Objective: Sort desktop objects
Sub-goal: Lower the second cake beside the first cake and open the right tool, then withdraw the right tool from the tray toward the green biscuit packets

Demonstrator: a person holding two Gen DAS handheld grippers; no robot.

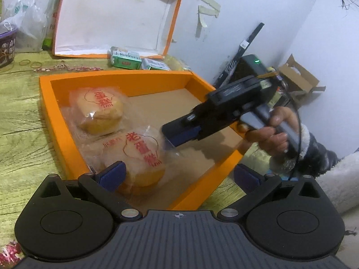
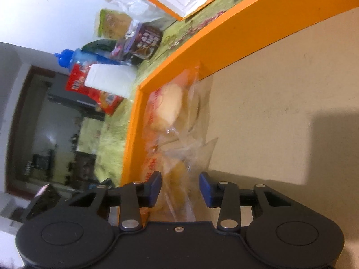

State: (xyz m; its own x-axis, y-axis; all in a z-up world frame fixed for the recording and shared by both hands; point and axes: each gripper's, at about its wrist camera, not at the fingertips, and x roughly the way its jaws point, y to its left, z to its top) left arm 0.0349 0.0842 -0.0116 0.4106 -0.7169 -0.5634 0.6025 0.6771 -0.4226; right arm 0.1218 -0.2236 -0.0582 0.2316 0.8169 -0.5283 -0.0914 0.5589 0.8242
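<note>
As two clear-wrapped yellow sponge cakes lie at centre-left in the shallow orange cardboard tray, my right gripper hangs released around a wrapper tail and my left gripper gapes empty; placing looks done, fetching the green packets next.
</note>
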